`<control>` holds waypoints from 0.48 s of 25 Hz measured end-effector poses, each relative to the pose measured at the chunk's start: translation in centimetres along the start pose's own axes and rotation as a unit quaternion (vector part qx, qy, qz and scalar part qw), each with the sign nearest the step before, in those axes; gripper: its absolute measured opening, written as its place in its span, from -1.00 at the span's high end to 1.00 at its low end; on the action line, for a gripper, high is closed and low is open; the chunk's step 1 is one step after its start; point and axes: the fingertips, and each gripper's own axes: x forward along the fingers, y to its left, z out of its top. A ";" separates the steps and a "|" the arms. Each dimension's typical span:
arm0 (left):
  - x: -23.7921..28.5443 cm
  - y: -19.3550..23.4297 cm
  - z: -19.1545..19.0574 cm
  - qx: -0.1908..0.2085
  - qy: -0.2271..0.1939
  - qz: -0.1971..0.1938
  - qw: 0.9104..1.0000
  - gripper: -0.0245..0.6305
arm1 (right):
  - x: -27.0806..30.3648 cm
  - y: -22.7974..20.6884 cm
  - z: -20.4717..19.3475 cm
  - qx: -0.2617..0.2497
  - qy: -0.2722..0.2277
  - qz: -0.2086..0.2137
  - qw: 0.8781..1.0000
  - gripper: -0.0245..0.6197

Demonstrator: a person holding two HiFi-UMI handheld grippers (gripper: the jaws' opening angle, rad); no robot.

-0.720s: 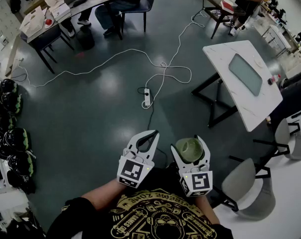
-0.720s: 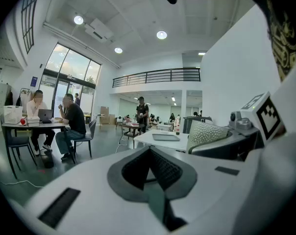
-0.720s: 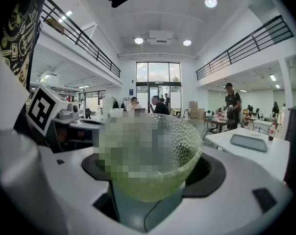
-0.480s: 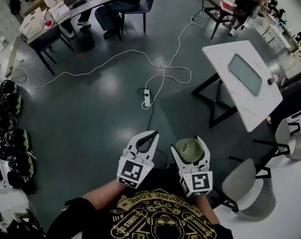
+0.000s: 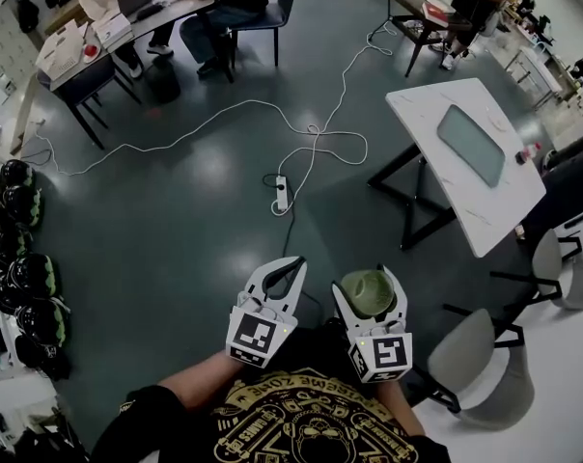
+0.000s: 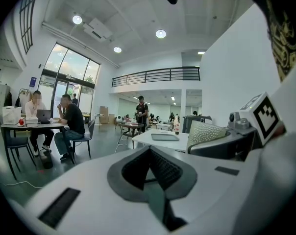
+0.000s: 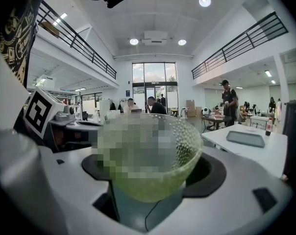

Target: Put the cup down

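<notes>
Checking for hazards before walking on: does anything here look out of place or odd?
Yes: a white cable loops loosely across the open floor to a power strip, a likely trip risk. The green cup in the right gripper sits upright, nothing spilled.

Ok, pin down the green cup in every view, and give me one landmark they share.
Head view: cup low, right of centre, clamped in the right gripper.
Left gripper view: cup at mid-right, its pale dimpled side showing.
Right gripper view: cup fills the centre, between the jaws.
Shared landmark: the white table bearing a grey tray, seen in all three.
</notes>
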 end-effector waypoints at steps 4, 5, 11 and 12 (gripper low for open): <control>0.9 -0.7 0.3 0.000 0.000 -0.003 1.000 0.90 | -0.2 -1.4 0.0 0.011 -0.003 -0.004 1.000 -0.28; 1.3 -0.9 0.4 -0.001 0.000 -0.004 1.000 0.90 | -0.3 -1.8 0.1 0.011 -0.003 -0.006 1.000 -0.28; 3.8 -2.8 1.2 0.001 0.000 -0.018 1.000 0.90 | -0.9 -4.7 0.7 0.015 -0.005 -0.018 1.000 -0.28; 4.3 -3.0 1.4 0.002 0.000 -0.020 1.000 0.90 | -0.9 -5.3 0.7 0.016 -0.006 -0.020 1.000 -0.28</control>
